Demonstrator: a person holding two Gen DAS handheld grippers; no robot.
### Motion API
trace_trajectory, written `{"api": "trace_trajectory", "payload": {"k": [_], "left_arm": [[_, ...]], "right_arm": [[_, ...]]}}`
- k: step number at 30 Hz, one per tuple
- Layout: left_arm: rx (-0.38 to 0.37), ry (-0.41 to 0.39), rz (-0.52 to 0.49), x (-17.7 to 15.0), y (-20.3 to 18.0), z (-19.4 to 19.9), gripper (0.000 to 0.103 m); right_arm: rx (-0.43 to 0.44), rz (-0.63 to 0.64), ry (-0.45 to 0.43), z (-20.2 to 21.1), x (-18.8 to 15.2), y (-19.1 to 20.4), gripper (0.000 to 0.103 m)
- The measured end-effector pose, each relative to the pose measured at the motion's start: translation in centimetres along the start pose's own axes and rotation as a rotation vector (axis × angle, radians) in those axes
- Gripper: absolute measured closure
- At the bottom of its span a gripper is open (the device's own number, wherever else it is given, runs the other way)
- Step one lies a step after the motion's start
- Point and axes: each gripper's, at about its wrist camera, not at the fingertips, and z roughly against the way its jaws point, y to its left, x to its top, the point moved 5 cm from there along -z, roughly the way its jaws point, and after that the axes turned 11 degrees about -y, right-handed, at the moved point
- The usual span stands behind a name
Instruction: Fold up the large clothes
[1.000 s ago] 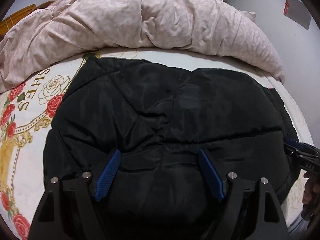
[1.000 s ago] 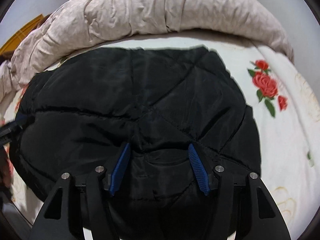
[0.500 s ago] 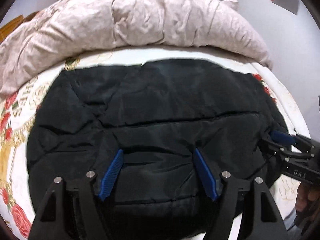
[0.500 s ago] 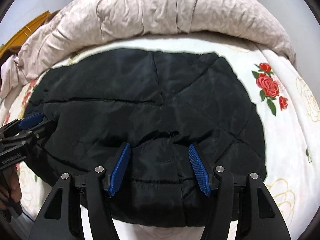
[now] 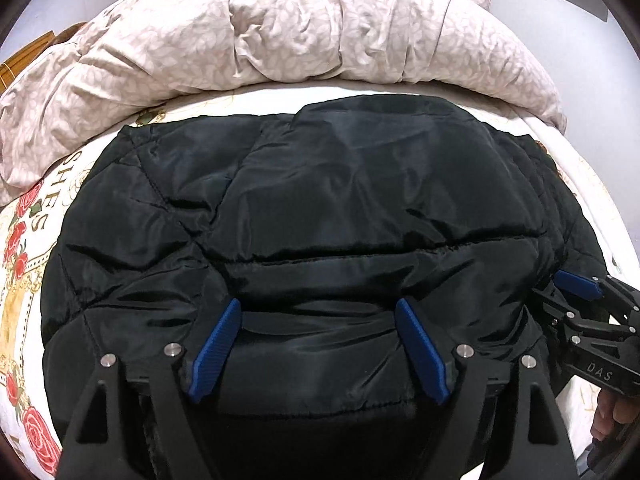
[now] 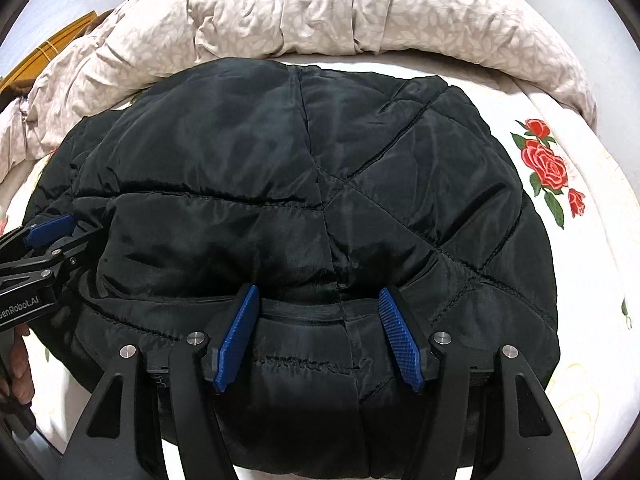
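A black quilted puffer jacket [image 5: 320, 200] lies folded in a thick bundle on the bed; it also fills the right wrist view [image 6: 304, 184]. My left gripper [image 5: 318, 312] is open, its blue pads over the jacket's near edge with fabric between them. My right gripper [image 6: 316, 300] is open over the near edge further right, fabric bulging between its pads. The right gripper shows at the right of the left wrist view [image 5: 580, 296]. The left gripper shows at the left of the right wrist view [image 6: 44, 236].
A crumpled beige duvet [image 5: 280, 32] lies along the far side of the bed. The white sheet with red roses [image 6: 548, 168] shows around the jacket. The bed's near edge is just below both grippers. A grey wall stands to the right.
Both grippers have moved closer over the jacket's near edge and stayed open. The jacket's shape has shifted little.
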Motion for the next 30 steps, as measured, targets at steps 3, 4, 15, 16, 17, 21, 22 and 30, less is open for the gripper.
{"api": "trace_trajectory", "payload": {"k": [3,4,15,16,17,21,22,30], "left_arm": [[0.006,0.0,0.004,0.0,0.1,-0.1,0.017],[0.008,0.002,0.003,0.0,0.2,0.0,0.017],[0.007,-0.067,-0.011,6.0,1.4,2.2,0.029],[0.017,-0.054,-0.01,6.3,1.9,1.4,0.029],[0.028,-0.035,-0.004,6.5,2.6,0.3,0.029],[0.024,0.039,0.044,5.2,4.3,-3.6,0.028],[0.023,0.03,0.033,5.1,4.1,-4.0,0.028],[0.025,-0.046,0.024,6.1,6.9,-0.6,0.039]], "right_arm": [[-0.003,0.003,0.005,0.0,-0.1,0.2,0.041],[0.0,0.0,0.013,0.1,0.0,0.2,0.04],[-0.024,-0.041,-0.115,3.7,7.0,-1.4,0.04],[-0.041,-0.043,-0.105,3.0,7.1,-1.8,0.04],[-0.06,-0.054,-0.074,1.7,7.2,-2.7,0.04],[-0.07,-0.119,0.015,-2.1,5.5,-5.4,0.04],[-0.07,-0.12,0.016,-2.4,5.4,-5.6,0.04],[-0.087,-0.109,-0.053,0.3,6.5,-6.4,0.04]]}}
